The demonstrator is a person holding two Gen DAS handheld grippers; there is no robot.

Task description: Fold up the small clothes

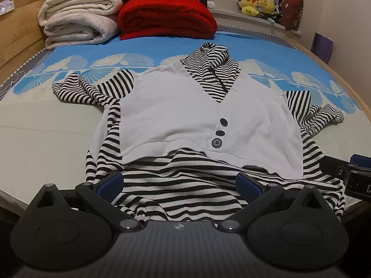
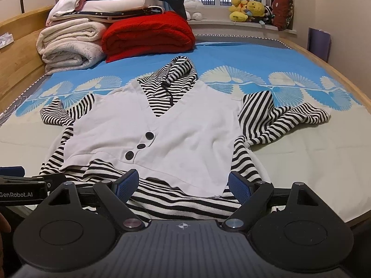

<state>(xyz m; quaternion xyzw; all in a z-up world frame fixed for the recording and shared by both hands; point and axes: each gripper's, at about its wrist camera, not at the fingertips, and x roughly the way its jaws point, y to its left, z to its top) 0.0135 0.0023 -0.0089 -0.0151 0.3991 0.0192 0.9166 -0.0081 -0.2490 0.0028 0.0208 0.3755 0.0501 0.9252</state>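
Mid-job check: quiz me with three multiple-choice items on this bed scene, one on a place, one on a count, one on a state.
1. Where is the red blanket?
A. on the garment
B. at the far end of the bed, beside the white blankets
C. on the windowsill

2. How many dark buttons are on the white vest front?
A. one
B. three
C. five

3. How do the left gripper fingers stand?
A. apart, holding nothing
B. shut on a sleeve
C. shut on the hood

Key: 1 B, it sits beyond the hood next to the white stack. 2 B, three in a row. 3 A, the hem lies loose between them.
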